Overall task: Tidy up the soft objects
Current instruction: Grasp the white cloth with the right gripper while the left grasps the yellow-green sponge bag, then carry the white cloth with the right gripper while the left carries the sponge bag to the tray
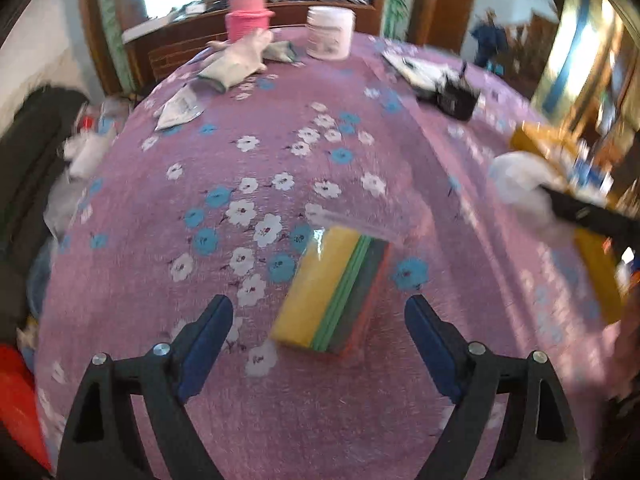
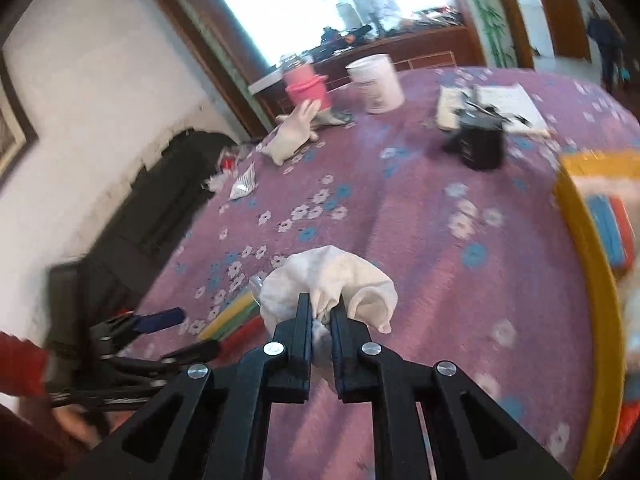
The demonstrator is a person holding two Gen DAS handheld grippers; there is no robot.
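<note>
Gripped tight in the right claw (image 2: 321, 312) was a white cloth (image 2: 328, 284), held above the floral surface (image 2: 440, 280). Spread wide, the left claw (image 1: 319, 312) flanked a wrapped sponge pack (image 1: 332, 292) lying flat.

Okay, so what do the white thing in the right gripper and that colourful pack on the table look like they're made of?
White cloth: soft woven fabric, matte; it bunches and folds where the right gripper pinches it. Sponge pack: likely foam sponges with scouring layers, in yellow, green and grey matte slabs; its clear plastic wrap looks glossy, with glare on top.
</note>
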